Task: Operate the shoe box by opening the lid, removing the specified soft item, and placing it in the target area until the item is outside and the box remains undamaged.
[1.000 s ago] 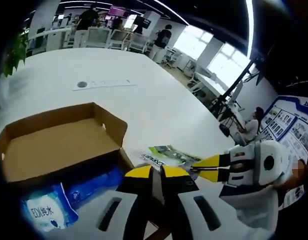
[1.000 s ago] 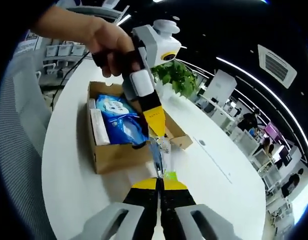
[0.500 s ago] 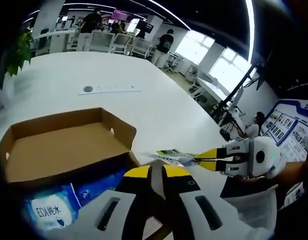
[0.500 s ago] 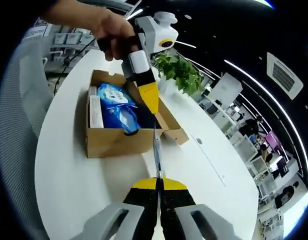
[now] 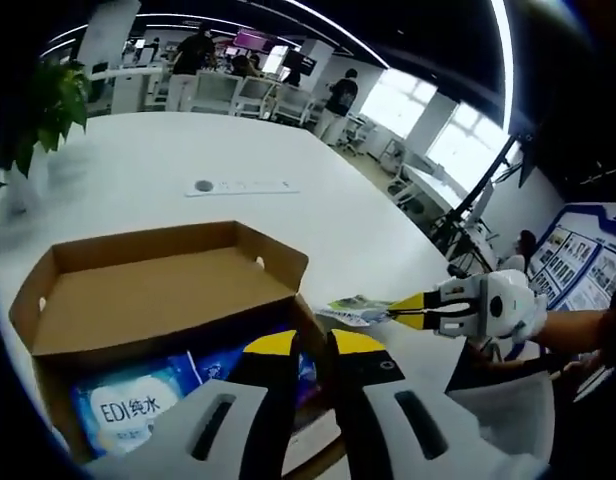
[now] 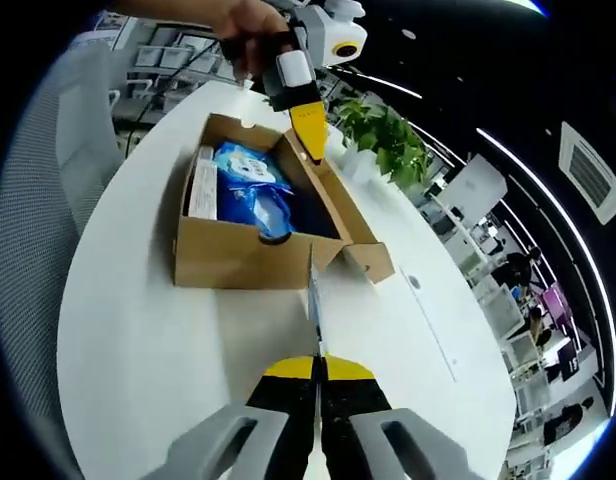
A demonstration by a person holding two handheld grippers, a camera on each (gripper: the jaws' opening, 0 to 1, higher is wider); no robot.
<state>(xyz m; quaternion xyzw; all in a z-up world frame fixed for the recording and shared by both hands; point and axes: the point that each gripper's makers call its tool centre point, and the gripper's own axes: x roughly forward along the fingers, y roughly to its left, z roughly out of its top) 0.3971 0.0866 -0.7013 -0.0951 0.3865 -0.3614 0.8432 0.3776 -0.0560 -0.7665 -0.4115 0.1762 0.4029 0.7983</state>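
Left gripper view: left gripper (image 5: 310, 345), jaws slightly parted, nothing between, above box (image 5: 168, 300); blue pack (image 5: 138, 405) inside; lid open.

Right gripper view: right gripper (image 6: 317, 368) clamped on sachet (image 6: 314, 315), held edge-on over table (image 6: 138, 330), outside box (image 6: 228, 265).

"EDI" plus what looks like "纯水" on blue wipes pack (image 5: 138, 405), poster (image 5: 588, 280) print unreadable

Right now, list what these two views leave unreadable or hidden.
- Left gripper view: the shoe box front is hidden by the left gripper.
- Right gripper view: the flat packet in the right gripper shows edge-on, its print unreadable.
- Right gripper view: the box floor lies beneath the blue wipes pack.
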